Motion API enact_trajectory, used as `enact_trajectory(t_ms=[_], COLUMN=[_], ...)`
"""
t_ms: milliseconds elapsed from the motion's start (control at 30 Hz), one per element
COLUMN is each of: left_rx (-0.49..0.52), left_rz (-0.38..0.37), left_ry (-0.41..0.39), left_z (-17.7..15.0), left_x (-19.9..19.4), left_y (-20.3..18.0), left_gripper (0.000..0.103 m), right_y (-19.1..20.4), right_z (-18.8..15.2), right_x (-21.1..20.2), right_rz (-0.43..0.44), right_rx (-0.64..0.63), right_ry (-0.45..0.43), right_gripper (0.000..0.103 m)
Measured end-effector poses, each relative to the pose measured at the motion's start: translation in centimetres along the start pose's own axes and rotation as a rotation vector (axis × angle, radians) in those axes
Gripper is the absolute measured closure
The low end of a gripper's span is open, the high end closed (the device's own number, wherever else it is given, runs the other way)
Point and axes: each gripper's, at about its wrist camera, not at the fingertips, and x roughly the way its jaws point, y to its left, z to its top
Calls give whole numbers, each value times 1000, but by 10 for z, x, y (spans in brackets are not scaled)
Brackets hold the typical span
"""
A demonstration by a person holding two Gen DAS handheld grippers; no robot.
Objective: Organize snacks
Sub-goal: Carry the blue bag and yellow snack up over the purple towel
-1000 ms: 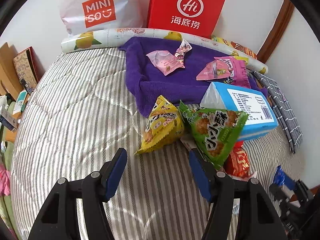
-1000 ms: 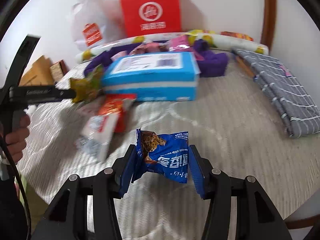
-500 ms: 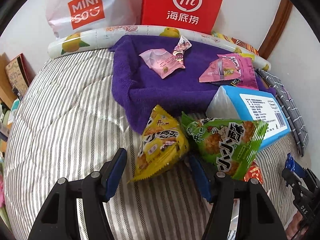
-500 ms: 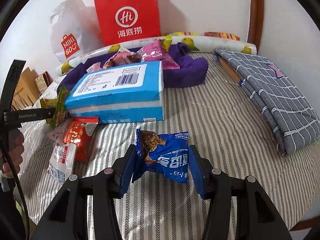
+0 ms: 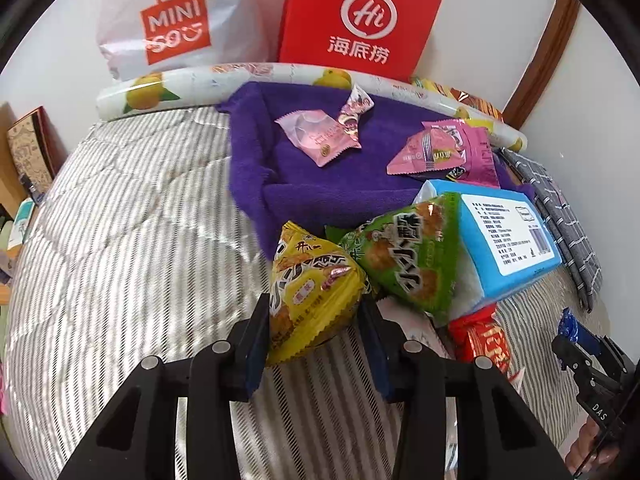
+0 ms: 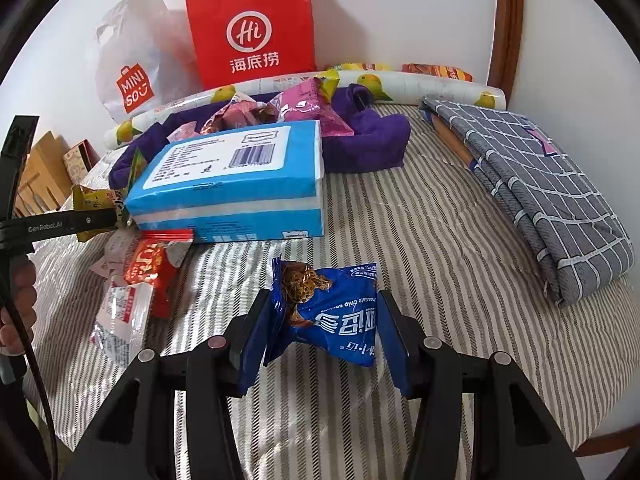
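My left gripper (image 5: pixel 316 320) has closed on a yellow snack bag (image 5: pixel 310 292) that rests on the striped bed cover, next to a green snack bag (image 5: pixel 404 260). My right gripper (image 6: pixel 320 320) is shut on a blue cookie packet (image 6: pixel 340 316) and holds it above the bed cover. A purple towel (image 5: pixel 312 176) at the back carries several pink snack packets (image 5: pixel 320 138). A red snack packet (image 6: pixel 146 268) lies in front of the blue tissue pack (image 6: pixel 236 184). The left gripper also shows in the right wrist view (image 6: pixel 96 218).
A red paper bag (image 5: pixel 360 20) and a white Miniso bag (image 5: pixel 172 24) stand against the wall behind a rolled fruit-print sheet (image 5: pixel 168 90). A folded grey checked cloth (image 6: pixel 536 184) lies at the right. Boxes (image 5: pixel 28 148) stand left of the bed.
My left gripper moved forward around the yellow bag and its fingers closed on it. My right gripper kept the blue packet and shifted slightly.
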Motion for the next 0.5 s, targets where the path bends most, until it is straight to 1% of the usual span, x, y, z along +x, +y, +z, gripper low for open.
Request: enact_trajectory(t_ms=[133, 233, 367, 500], left_rx=[-12, -13, -2, 4], left_rz=[9, -3, -8, -31], left_ry=[-19, -25, -44, -44], left_z=[-8, -16, -28, -37], left_x=[-18, -31, -50, -62], left_y=[6, 6, -1, -11], left_gripper=[63, 63, 63, 63], right_y=[4, 9, 14, 18], right_z=[-2, -5, -9, -12], right_x=[-9, -18, -26, -35], right_rz=[4, 10, 19, 27], right_rx=[0, -8, -15, -17], right_ry=[-10, -22, -31, -32], right_gripper=[52, 52, 52, 52])
